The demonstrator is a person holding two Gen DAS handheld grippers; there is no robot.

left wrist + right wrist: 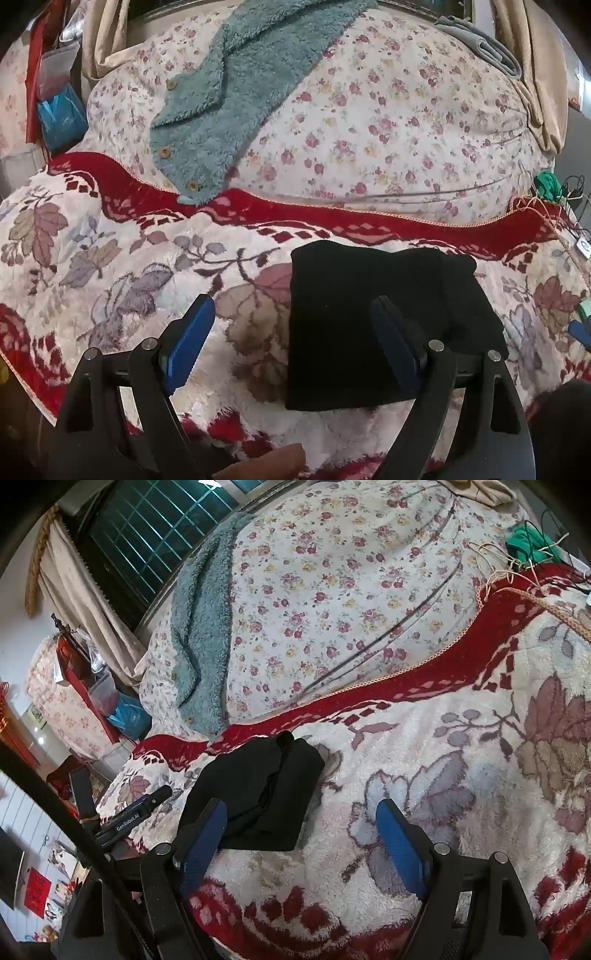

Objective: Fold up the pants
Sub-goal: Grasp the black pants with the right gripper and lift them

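Note:
The black pants (369, 325) lie folded into a compact rectangle on the plush leaf-patterned blanket (110, 258). My left gripper (291, 304) hovers just above their near left edge. It is open: the left blue pad is over bare blanket, the right one is over the black cloth, and nothing is pinched. In the right wrist view the pants (258, 797) lie ahead and to the left. My right gripper (302, 808) is open over the blanket (443, 775), with its left finger at the bundle's near corner. The left gripper (140, 808) shows beyond the pants there.
A teal fleece garment (221, 92) with wooden buttons lies on the floral sheet (388, 110) behind the blanket's red border. A grey folded cloth (491, 48) sits far right. Cables and a green item (524, 546) lie at the bed's edge. Curtains and a window stand behind.

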